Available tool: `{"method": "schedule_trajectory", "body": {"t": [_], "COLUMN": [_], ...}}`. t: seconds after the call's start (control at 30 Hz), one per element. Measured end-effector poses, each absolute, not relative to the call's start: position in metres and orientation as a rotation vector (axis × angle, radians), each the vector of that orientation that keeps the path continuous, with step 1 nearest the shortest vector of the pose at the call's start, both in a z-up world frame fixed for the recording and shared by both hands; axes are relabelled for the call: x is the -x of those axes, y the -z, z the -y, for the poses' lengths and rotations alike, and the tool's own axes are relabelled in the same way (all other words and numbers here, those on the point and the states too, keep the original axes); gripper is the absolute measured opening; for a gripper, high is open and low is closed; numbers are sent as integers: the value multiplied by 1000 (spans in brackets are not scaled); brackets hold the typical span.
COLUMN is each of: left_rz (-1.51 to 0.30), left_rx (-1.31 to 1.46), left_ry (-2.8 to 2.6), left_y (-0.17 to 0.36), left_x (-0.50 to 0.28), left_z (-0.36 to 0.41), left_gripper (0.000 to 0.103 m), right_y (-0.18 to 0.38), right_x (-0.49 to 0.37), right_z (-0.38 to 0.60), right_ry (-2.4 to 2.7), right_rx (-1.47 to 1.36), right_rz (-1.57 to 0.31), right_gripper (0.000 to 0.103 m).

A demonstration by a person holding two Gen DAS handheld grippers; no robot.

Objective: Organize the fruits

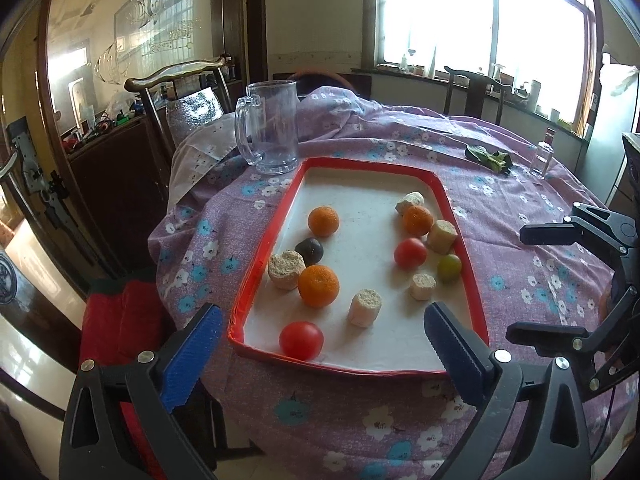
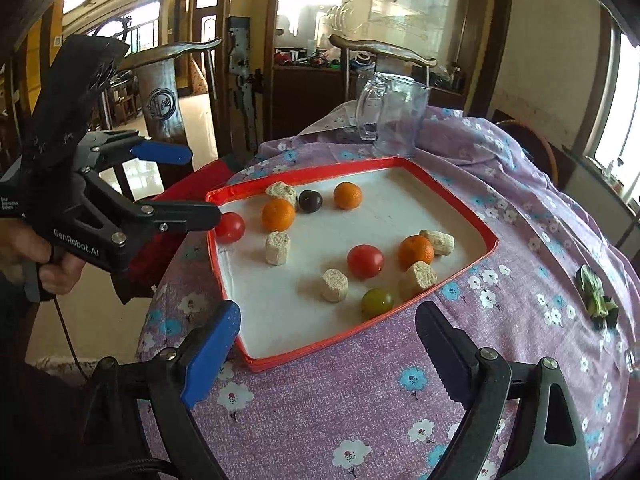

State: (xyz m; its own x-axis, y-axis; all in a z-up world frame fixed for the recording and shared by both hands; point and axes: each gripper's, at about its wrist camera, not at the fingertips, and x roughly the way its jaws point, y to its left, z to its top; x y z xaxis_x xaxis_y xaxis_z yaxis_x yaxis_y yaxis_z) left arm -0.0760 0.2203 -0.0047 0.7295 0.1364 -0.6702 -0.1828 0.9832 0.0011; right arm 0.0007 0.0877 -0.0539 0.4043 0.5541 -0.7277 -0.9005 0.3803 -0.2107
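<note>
Left gripper (image 1: pixel 324 360): jaws spread, empty. Right gripper (image 2: pixel 328 352): jaws spread, empty. Red tray (image 1: pixel 264 256) holds 3 oranges, 2 tomatoes. Near tomato (image 1: pixel 301 340) at 12 o'clock between left fingers; round, no long axis; left gripper nearer.

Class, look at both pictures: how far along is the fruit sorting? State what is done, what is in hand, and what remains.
Done: nothing visibly; oranges, tomatoes, a dark plum, a green fruit and corn pieces lie mixed in the red tray. In hand: nothing; the left gripper and right gripper hover with open jaws. Left: all the grouping. The glass mug holds no fruit.
</note>
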Motion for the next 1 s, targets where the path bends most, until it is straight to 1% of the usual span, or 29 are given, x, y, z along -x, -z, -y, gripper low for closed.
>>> {"method": "schedule_trajectory", "body": {"t": [0.17,1.0], "left_rz": [-732,-707], "left_rx": [49,-21], "left_ry": [-180,-153], "left_y": [4,-5], "left_x": [80,91], "left_z": [-215,-198], "left_gripper": [102,102], "right_y": [60,63], "right_x": [7,12], "right_z": [-86,-80], "right_ry": [-1027,-1033], "right_rx": [718,762], "right_rz": [-609,-607], "right_gripper": [91,91]}}
